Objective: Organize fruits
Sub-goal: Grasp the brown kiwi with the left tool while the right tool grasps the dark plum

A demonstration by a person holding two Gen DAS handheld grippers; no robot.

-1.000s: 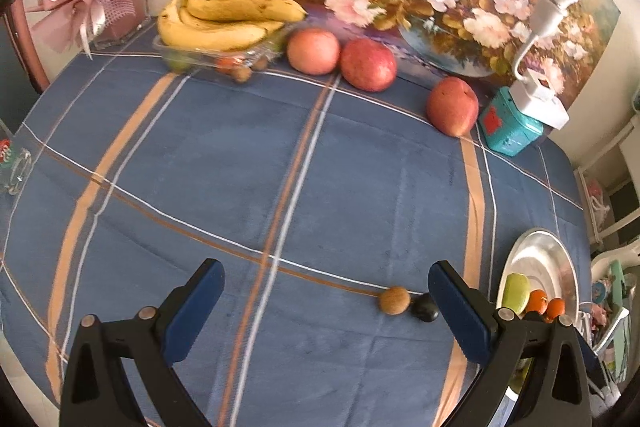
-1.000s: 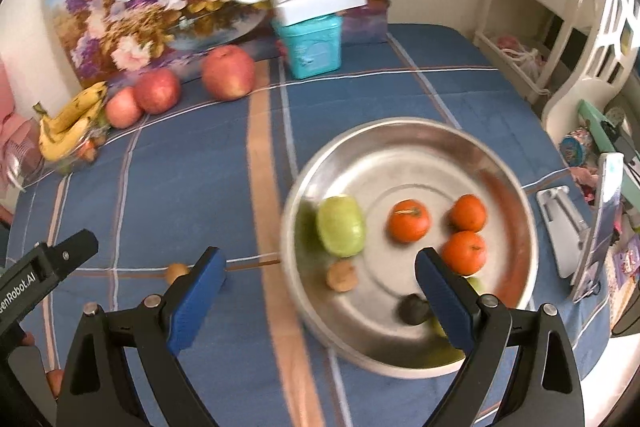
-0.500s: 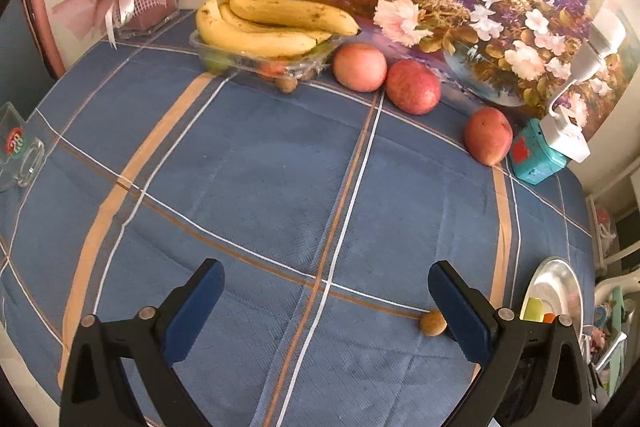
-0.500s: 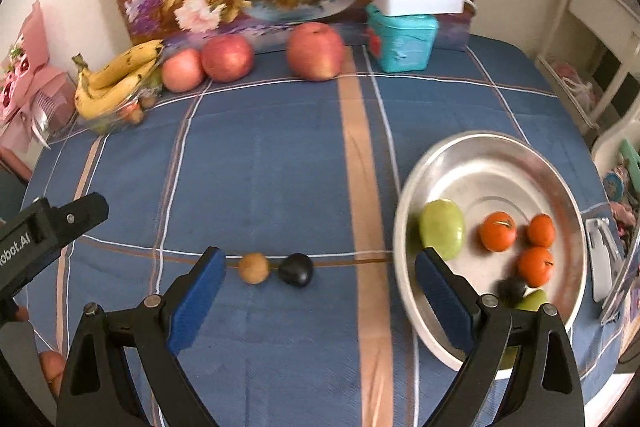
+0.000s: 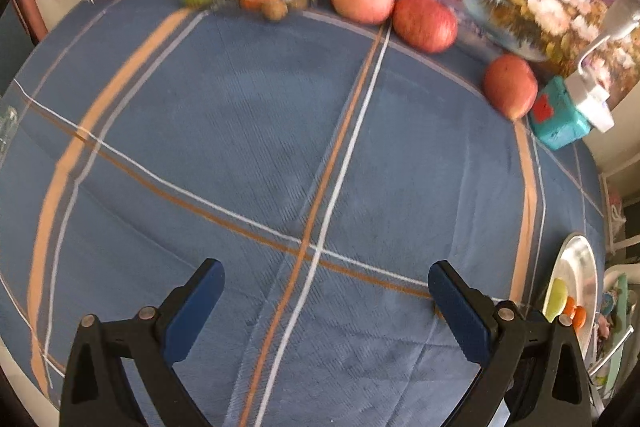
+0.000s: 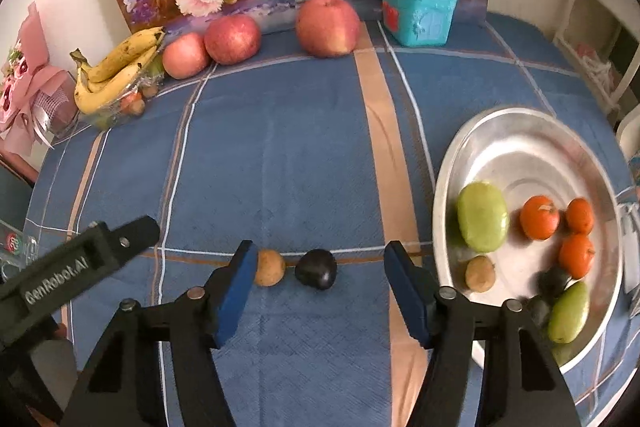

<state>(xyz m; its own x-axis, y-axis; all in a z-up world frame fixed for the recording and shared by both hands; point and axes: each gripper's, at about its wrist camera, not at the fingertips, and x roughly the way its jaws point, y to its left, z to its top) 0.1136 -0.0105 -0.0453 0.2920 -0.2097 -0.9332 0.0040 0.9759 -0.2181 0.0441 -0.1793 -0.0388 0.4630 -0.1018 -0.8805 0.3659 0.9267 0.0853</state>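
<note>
My right gripper (image 6: 318, 277) hangs over the near middle of the tablecloth (image 6: 280, 147), jaws have just been closing, now abt half spread. Dark plum (image 6: 316, 269) sits between them w/ gap on both sides, so no pinch yet. Small brown fruit (image 6: 269, 267) sits just left of the plum and right against my left pad (image 6: 236, 291); can't tell if touching or just overlapping in view.

Left gripper (image 5: 320, 303) is spread wide over bare cloth, nothing between the jaws.

Steel plate (image 6: 532, 131) is on the right, near side, already holding 2 green fruits, 3 oranges, a brown one and some dark ones. Apples (image 6: 327, 25) and bananas (image 6: 116, 71) are lined up along the far edge, well apart from my target.

Handling, my guess: plum is small, light, round, smooth skin, so prob slippery and will roll or squirt out if pads hit off-centre. Flesh likely soft, so light squeeze only, no crush. Best hold: pads on its left and right sides at the widest part, low enough to get under the bulge.

Risk: the brown one is so close that the left pad may shove it or trap both. I'd shift slightly right before squeezing. Plate is close, short carry.
</note>
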